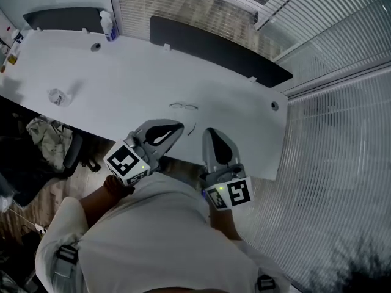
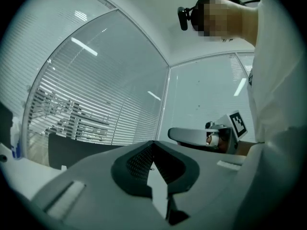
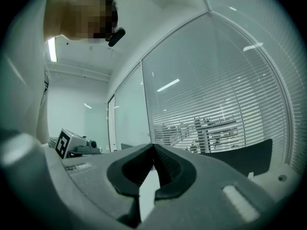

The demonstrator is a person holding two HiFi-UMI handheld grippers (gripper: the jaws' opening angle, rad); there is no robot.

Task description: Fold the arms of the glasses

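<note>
A pair of thin wire-frame glasses [image 1: 184, 106] lies on the white table [image 1: 134, 78], with a thin dark line [image 1: 191, 129] just in front of it. Both grippers are held level at the table's near edge, short of the glasses and not touching them. My left gripper [image 1: 177, 127] [image 2: 153, 143] has its jaws closed tip to tip with nothing between them. My right gripper [image 1: 209, 132] [image 3: 154, 146] is shut and empty too. The glasses do not appear in either gripper view.
A spray bottle [image 1: 110, 26] stands at the table's far left, and a crumpled clear object [image 1: 58, 96] lies near the left front. Dark panels [image 1: 220, 50] line the far edge. A chair with clothes [image 1: 52, 140] sits below left. Glass walls with blinds surround.
</note>
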